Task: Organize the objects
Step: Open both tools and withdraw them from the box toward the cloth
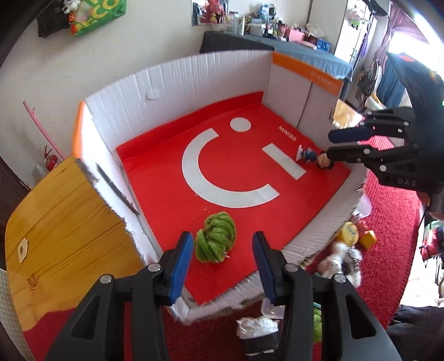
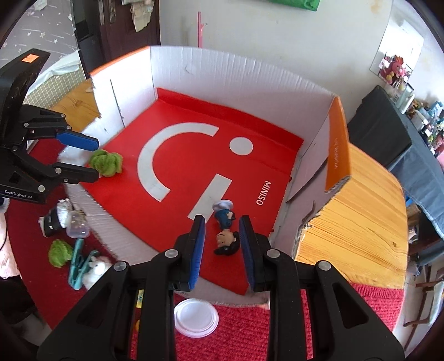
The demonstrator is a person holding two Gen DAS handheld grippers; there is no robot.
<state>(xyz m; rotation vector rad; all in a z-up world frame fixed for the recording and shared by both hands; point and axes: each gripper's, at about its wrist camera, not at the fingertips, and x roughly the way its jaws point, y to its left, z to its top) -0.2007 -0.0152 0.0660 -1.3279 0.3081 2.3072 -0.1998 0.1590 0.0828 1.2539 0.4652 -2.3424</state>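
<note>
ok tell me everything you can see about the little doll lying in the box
The small plastic-looking doll figure has black hair, a tan face, a blue outfit and a round white base. It lies on its side on the red mat inside the white cardboard box, near the printed MINISO word. The right gripper has open jaws on either side of it, not clamping.

Red mat (image 1: 244,177) carries green plush (image 1: 216,241), figurine (image 2: 226,230).

On the red carpet (image 2: 236,333) in front of you lies a white plastic lid (image 2: 196,317), and to its left a teal clip (image 2: 79,262) beside a small white plush (image 2: 95,270). Against the far wall you see a pink stick (image 2: 200,27) and a green bag (image 1: 95,15).
</note>
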